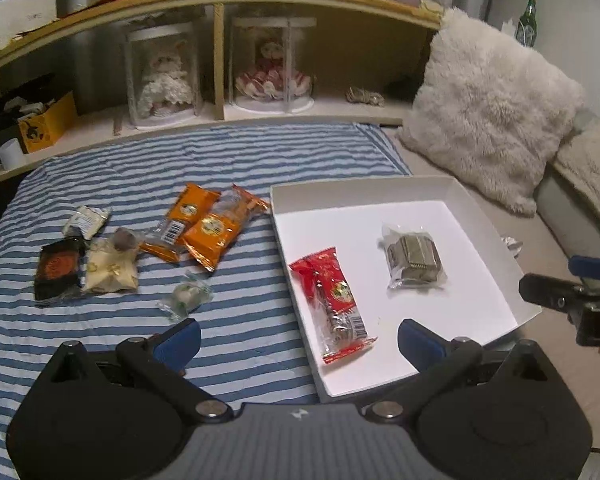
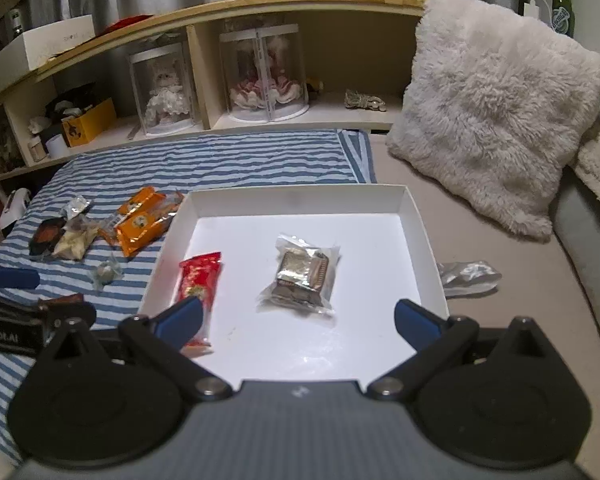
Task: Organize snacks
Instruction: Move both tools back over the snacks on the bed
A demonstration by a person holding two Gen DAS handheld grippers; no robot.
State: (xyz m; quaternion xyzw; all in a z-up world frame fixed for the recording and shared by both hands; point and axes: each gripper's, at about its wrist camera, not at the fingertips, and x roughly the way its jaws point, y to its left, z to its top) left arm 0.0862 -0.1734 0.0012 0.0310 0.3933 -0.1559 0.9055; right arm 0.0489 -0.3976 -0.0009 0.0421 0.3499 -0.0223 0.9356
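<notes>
Two snacks lie in the white box (image 2: 420,216): red packet (image 2: 198,280) at 9 o'clock, clear packet (image 2: 302,280) centre. Left tool (image 1: 298,346) and right tool (image 2: 296,322) wide, empty.

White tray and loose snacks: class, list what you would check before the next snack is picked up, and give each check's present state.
1. Left gripper open and empty: ok.
2. Right gripper open and empty: ok.
3. White tray has bare floor left: ok.
4. Red packet and clear-wrapped snack lie flat inside the tray: ok.
5. Orange packets unobstructed on the striped cloth: ok, though they overlap.
6. Silver wrapper beside the tray full or empty: cannot tell.
</notes>
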